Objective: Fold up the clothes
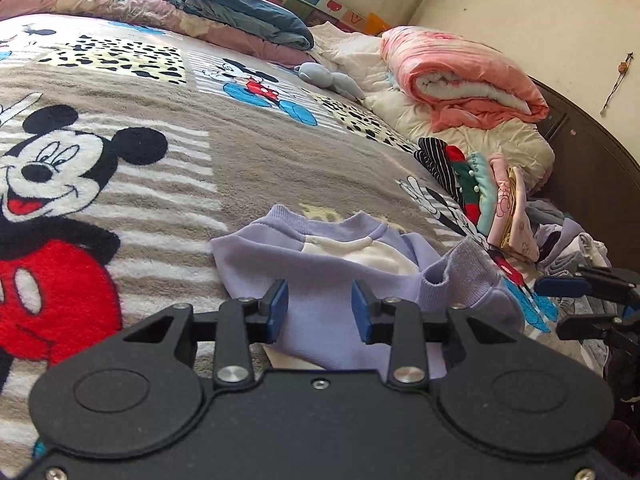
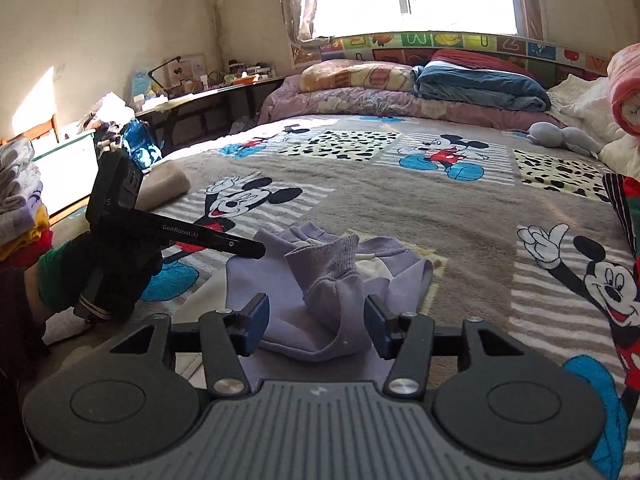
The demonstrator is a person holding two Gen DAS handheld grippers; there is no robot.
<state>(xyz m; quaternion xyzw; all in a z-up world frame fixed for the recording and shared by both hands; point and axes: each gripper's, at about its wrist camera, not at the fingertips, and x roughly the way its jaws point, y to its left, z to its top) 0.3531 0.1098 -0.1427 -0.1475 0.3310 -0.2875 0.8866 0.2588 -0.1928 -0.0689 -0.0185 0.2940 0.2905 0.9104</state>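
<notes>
A lilac sweatshirt [image 1: 320, 264] with a white inner neck lies crumpled on the Mickey Mouse blanket [image 1: 140, 184]. My left gripper [image 1: 320, 310] hovers over its near edge; the blue pads stand apart and pinch no cloth. In the right wrist view the left gripper [image 2: 256, 249] comes in from the left over the sweatshirt [image 2: 276, 280], held by a black-gloved hand [image 2: 116, 276]. My right gripper [image 2: 316, 324] is open, and a bunched sleeve with its cuff [image 2: 340, 256] sticking up lies between the fingers without being pressed. The right gripper [image 1: 560, 306] also shows at the left wrist view's right edge.
A stack of folded clothes [image 1: 492, 200] stands on the bed's right side, with a loose clothes pile [image 1: 572, 248] beside it. A rolled pink quilt [image 1: 460, 76], a grey plush toy [image 1: 332, 80] and folded bedding [image 2: 480, 84] lie at the back. More clothes [image 2: 16, 184] sit at far left.
</notes>
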